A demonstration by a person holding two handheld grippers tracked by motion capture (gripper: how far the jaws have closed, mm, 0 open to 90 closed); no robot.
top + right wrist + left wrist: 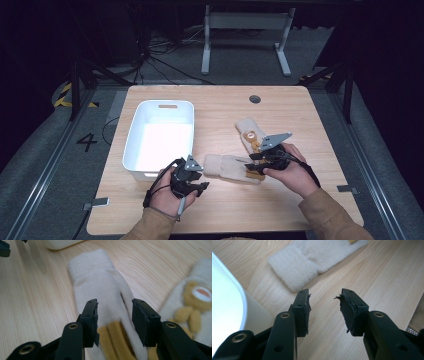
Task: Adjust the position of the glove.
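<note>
A cream glove (227, 167) with yellow fingertips lies flat on the table, its cuff toward the left. A second cream glove (248, 134) with a brown bear on it lies just behind, angled away. My right gripper (251, 162) hovers open over the first glove's finger end; in the right gripper view the jaws straddle the glove (100, 285) without pressing it, and the bear glove (197, 297) lies to the right. My left gripper (201, 186) is open and holds nothing, just short of the cuff (292, 267), with bare wood between its fingertips (323, 296).
A white plastic bin (131, 150) stands on the left half of the table, close beside my left gripper, and its rim (239, 290) shows in the left gripper view. A round grommet (255, 99) sits near the far edge. Bare wood lies along the front and right.
</note>
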